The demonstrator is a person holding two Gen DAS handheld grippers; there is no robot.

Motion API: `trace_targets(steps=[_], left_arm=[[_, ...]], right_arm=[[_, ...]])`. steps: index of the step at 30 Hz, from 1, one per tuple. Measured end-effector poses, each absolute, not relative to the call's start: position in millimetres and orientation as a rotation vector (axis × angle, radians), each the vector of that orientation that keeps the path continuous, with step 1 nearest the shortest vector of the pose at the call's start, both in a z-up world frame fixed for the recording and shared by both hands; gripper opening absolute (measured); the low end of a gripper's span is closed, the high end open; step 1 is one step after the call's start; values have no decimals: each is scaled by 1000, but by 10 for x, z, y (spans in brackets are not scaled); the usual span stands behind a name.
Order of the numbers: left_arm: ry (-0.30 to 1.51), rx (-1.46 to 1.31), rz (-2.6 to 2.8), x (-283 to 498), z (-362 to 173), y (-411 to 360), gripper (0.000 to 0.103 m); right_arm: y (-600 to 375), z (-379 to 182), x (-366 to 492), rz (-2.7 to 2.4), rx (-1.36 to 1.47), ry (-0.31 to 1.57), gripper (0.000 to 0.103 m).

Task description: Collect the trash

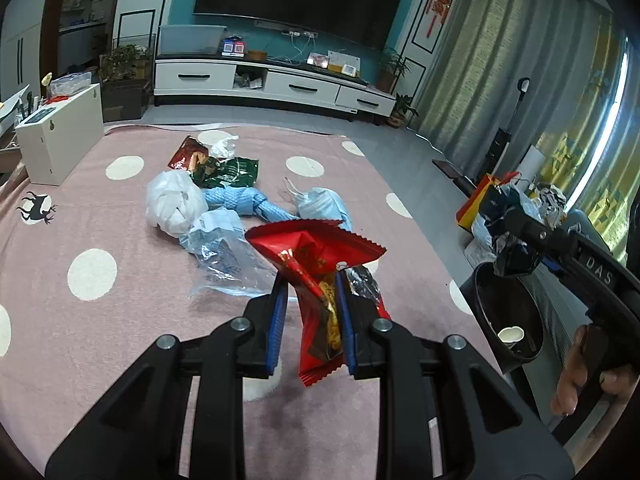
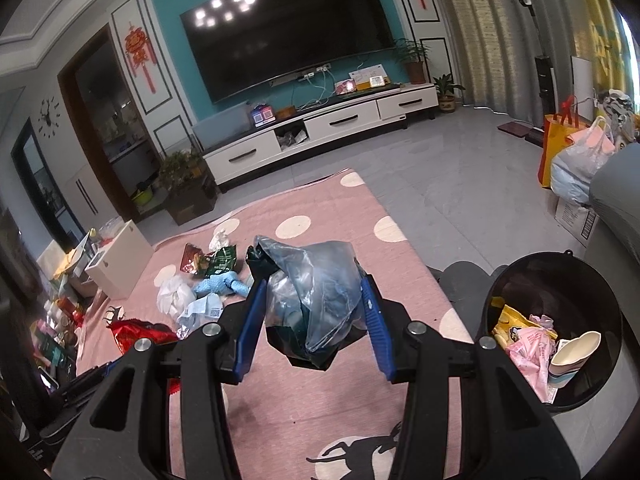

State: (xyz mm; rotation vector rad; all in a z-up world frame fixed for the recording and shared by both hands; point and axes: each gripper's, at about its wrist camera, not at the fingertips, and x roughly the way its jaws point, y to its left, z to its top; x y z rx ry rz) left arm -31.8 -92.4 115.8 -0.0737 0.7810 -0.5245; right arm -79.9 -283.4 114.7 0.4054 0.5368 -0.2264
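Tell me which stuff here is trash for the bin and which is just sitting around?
For the job:
- red snack wrapper, in the left gripper
- crumpled plastic bag, in the right gripper
- black bin
- green wrapper, white bag, blue cloth

Just lying about:
- white box
- television
- potted plant
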Motion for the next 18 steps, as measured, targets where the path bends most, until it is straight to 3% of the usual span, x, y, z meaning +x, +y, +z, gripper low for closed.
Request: trace_targets(steps=[18], left_arm=[[780, -63, -550, -364, 1142, -995, 24]], right_arm=[[-2980, 1101, -793, -282, 414, 548, 48]])
